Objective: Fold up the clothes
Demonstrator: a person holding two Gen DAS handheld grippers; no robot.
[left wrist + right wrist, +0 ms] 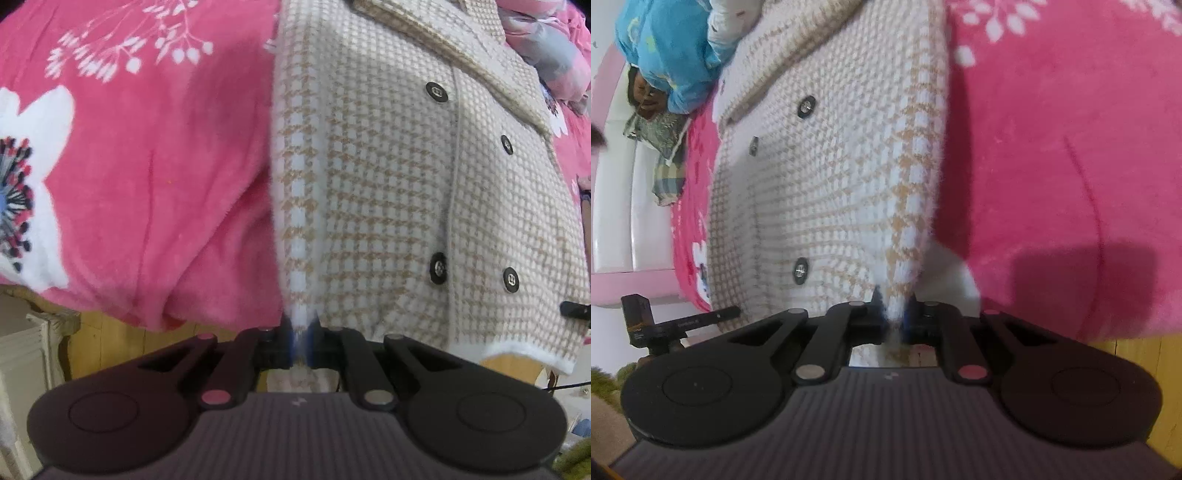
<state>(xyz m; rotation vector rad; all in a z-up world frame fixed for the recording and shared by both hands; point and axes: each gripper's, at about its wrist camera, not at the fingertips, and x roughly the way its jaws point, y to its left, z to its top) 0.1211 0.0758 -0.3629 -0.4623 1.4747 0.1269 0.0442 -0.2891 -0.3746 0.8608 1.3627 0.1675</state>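
Left wrist view: your left gripper [303, 343] is closed to a narrow pinch on the lower edge of the houndstooth jacket [388, 192], the blue pads [313, 341] pressing the white-and-tan checked strip from both sides. No writing can be read here; a small pale mark on the gripper body at 6 o'clock is too small to tell. The jacket fills the frame from 12 to 4 o'clock, lying on the pink floral blanket [155, 177], which spreads from 9 to 12 o'clock. Dark round buttons [437, 91] run in two columns at 2 to 4 o'clock, and the broad collar [443, 40] lies at 1 o'clock. A black bar, probably part of your other gripper, enters at 4 o'clock.

Right wrist view: your right gripper [897, 314] is likewise clamped narrowly on the jacket [820, 177], gripping the fuzzy white hem corner between its pads. The jacket rises from the jaws towards 11 o'clock, with the blanket [1052, 166] from 12 to 4 o'clock. The left gripper [679, 325] shows at 9 o'clock; it bears small pale lettering, blurred beyond reading. A heap of blue clothing [665, 48] lies at 10 to 11 o'clock, beside a pink-and-white padded headboard [613, 221] at 9 o'clock. No container appears in either view.
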